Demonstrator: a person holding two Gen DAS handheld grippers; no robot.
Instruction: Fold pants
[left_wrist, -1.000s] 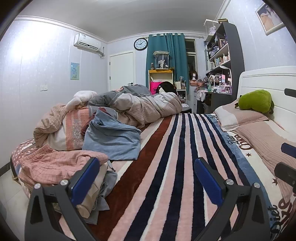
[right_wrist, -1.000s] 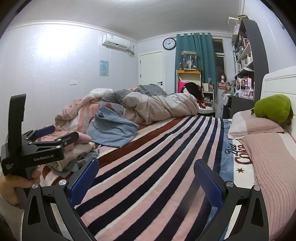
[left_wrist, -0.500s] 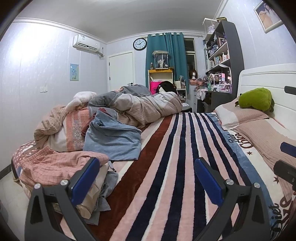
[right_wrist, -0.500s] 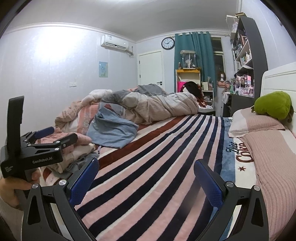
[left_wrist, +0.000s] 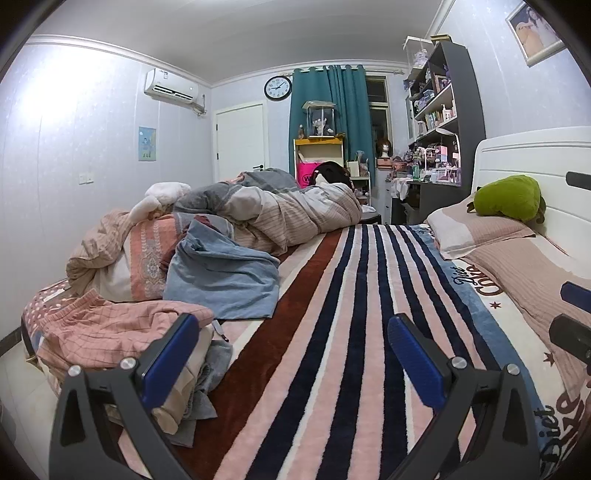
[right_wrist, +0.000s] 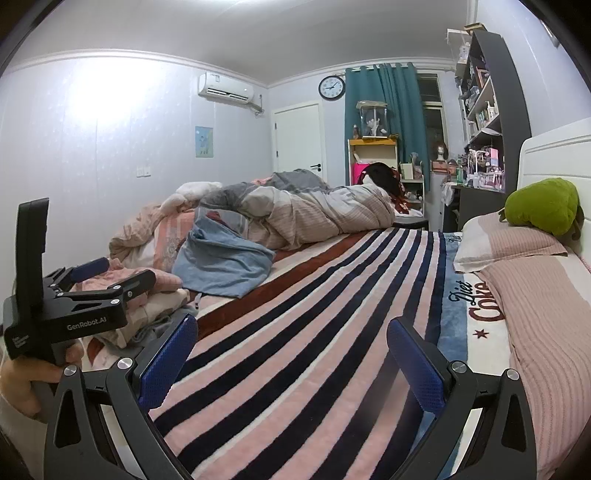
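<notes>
Since a second ago both views have barely drifted. My left gripper (left_wrist: 293, 354) and right gripper (right_wrist: 291, 354) hover spread wide, empty, over the striped fleece blanket (left_wrist: 332, 350). The pink checked cotton pants (left_wrist: 110, 325), crumpled at the bed's left edge, look soft, light; I'd pinch the waistband.

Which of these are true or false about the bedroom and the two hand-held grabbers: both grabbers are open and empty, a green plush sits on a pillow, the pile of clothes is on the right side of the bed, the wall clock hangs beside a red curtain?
1. Both grabbers are open and empty. True: the left gripper and the right gripper hold nothing.
2. A green plush sits on a pillow. True.
3. The pile of clothes is on the bed's right side. False: it lies on the left.
4. The wall clock hangs beside a red curtain. False: the curtain is teal.
</notes>
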